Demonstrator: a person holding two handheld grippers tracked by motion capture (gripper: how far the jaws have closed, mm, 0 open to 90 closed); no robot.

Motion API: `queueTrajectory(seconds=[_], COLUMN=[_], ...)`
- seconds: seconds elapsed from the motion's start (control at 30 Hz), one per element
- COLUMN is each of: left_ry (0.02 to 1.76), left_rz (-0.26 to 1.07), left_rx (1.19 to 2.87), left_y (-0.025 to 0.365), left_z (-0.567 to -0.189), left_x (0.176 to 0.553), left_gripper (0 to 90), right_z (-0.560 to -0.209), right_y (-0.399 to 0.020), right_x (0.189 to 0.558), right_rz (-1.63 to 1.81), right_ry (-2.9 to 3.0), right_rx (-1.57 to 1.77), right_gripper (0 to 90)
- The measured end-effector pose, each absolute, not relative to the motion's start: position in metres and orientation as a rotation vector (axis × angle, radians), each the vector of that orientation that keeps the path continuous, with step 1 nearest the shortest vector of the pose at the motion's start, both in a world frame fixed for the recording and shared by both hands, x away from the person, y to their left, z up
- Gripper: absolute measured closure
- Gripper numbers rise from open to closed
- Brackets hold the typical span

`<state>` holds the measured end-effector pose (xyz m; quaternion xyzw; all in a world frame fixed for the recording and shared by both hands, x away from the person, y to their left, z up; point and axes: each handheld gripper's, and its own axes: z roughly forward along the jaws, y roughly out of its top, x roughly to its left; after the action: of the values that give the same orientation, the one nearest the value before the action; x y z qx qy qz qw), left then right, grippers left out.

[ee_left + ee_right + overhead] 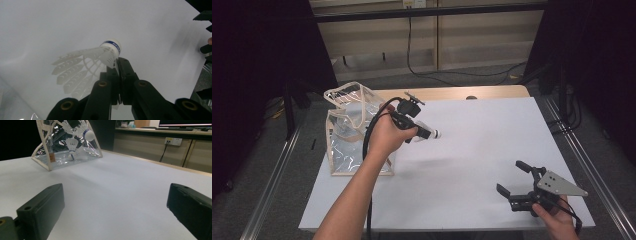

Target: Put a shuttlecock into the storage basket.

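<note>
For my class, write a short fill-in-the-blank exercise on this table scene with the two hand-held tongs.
1. The left tongs are shut on a white ____.
2. The right tongs stand ____, with nothing between them.
3. More shuttlecocks sit inside the clear ____.
Missing words: shuttlecock; open; bag.

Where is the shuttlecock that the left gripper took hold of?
The shuttlecock is pinched at its skirt in the left gripper, above the white table, just right of the clear bag in the high view.

left gripper (428,133) fingers closed, raised | right gripper (517,181) fingers apart
</note>
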<state>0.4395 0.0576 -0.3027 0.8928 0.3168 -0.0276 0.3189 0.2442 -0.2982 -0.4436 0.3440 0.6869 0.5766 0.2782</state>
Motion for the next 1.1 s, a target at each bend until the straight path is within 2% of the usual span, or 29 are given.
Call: queueTrajectory(seconds=[1.1], left_ry=[0.919], left_rz=[-0.045], left_rx=[2.346], left_y=[0.083], left_z=[-0.26], left_x=[0.447], left_gripper=[87.7], right_z=[-0.444], right_y=[-0.298], right_x=[0.244], right_rz=[1.55], right_ry=[1.844], right_rx=[0.928], right_gripper=[0.8])
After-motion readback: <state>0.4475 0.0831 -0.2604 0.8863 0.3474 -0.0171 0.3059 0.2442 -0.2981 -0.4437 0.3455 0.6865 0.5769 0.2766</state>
